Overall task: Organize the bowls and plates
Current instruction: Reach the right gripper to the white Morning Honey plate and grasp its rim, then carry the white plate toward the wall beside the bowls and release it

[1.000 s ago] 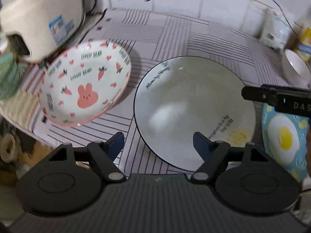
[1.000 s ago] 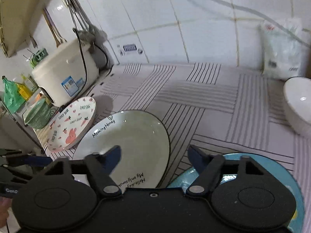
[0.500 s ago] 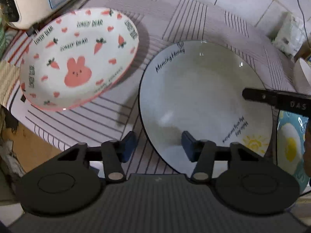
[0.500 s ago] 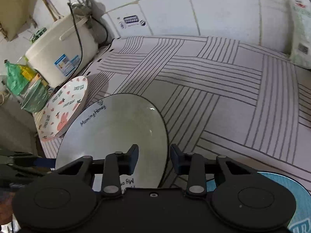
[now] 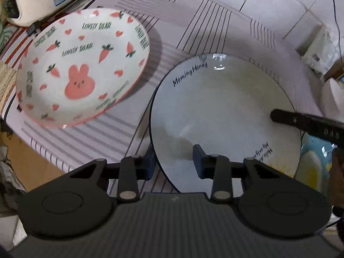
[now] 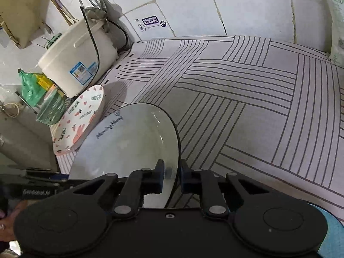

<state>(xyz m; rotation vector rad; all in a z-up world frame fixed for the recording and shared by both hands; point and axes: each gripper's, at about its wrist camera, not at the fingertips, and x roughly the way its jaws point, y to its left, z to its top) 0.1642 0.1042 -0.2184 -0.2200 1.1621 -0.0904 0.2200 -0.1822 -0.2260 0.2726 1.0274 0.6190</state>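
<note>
Both claws straddle the rim of the round white black-edged "Morning Honey" plate (image 5: 223, 116) on the striped desk (image 6: 247, 111): the left claw (image 5: 173, 161) at its near-left edge, half open; the right claw (image 6: 172, 177) narrowly around its right edge. The pink rabbit-and-carrot bowl (image 5: 81, 64) sits far left.

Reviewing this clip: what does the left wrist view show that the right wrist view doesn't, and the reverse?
Only the left wrist view shows the egg-print plate face-on and the left gripper straddling the white plate's rim, apparently not yet closed. Only the right wrist view shows the right gripper closed on that rim, a green basket, and ladles hanging on the wall. Both show the "Morning Honey" white plate, the bunny plate, the rice cooker and the striped mat.
</note>
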